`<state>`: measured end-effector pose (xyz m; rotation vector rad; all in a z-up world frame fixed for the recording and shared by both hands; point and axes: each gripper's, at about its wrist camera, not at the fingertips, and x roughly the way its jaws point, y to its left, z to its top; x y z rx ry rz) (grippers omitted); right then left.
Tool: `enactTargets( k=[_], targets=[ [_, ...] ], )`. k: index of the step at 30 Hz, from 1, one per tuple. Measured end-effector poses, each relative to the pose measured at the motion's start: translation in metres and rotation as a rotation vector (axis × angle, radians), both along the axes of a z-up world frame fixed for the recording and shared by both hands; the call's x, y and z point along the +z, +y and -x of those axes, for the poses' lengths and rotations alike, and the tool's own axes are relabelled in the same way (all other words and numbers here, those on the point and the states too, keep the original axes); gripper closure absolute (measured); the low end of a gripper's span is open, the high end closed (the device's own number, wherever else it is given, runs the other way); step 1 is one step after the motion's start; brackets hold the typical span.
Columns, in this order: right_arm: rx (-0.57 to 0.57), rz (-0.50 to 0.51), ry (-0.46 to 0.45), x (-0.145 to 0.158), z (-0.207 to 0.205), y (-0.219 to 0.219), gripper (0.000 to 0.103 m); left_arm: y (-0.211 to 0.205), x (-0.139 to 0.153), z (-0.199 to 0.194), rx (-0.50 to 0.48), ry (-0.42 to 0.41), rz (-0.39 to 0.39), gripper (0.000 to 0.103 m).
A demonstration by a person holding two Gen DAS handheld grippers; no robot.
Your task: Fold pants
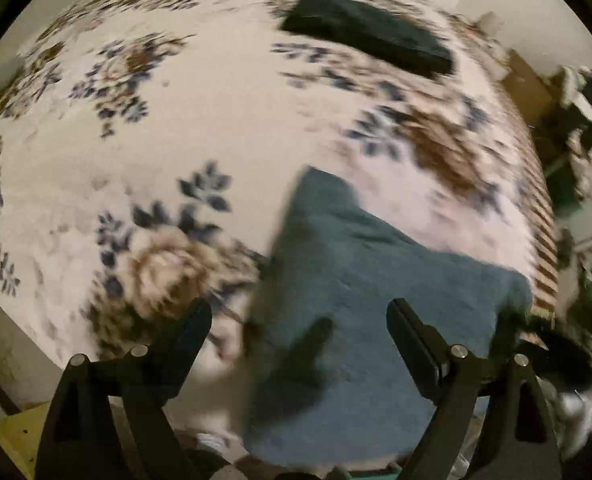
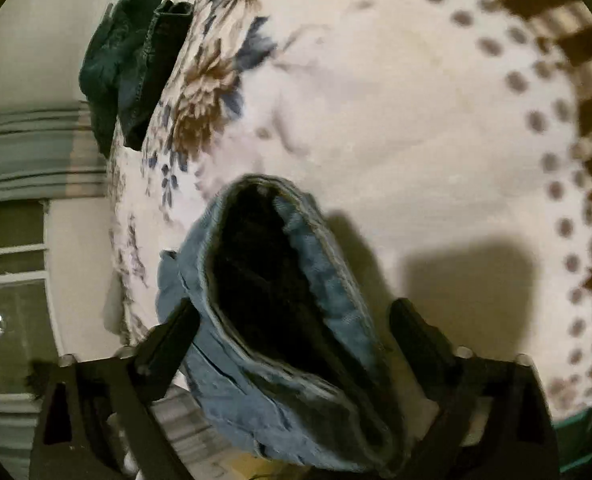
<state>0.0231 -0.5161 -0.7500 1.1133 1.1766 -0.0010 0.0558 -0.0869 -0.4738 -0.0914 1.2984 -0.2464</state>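
Blue denim pants point(image 1: 359, 304) lie on a flowered white bedspread point(image 1: 200, 128), draping over its near edge. My left gripper point(image 1: 299, 320) is open above the pants, with the cloth below and between its fingers point(image 1: 411, 332). In the right wrist view the pants' open waistband point(image 2: 264, 288) sits between the spread fingers of my right gripper point(image 2: 292, 320), which is open; I cannot tell if a finger touches the cloth.
A folded dark garment point(image 1: 371, 36) lies at the far side of the bed; it also shows in the right wrist view point(image 2: 136, 64) at the bed's edge. The striped bed border point(image 1: 543, 248) runs on the right. Clutter point(image 1: 583, 108) stands beyond it.
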Motion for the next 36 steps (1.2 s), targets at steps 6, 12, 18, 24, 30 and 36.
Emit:
enactTargets(
  k=[6,12,18,24,30,36],
  targets=[
    [-0.056,0.142,-0.016,0.044,0.018,0.004,0.092,-0.009,-0.025,-0.045,0.024,0.05,0.065,0.014],
    [-0.182,0.14,0.053,0.035,0.063,-0.033,0.092,-0.054,-0.077,-0.079,-0.024,0.185,0.106,0.014],
    [-0.18,0.167,0.099,0.016,0.059,-0.049,0.091,-0.052,-0.111,-0.095,0.028,0.25,0.141,0.009],
    [-0.152,0.127,0.151,-0.013,0.049,-0.058,0.08,-0.036,-0.078,-0.076,-0.003,0.205,0.131,0.009],
    [-0.234,0.035,0.129,0.008,0.105,-0.055,0.021,-0.008,-0.057,-0.017,-0.011,0.212,0.179,0.009],
    [-0.31,-0.124,0.167,-0.002,0.171,0.001,0.017,-0.019,-0.088,0.026,-0.043,0.311,0.191,0.009]
  ],
)
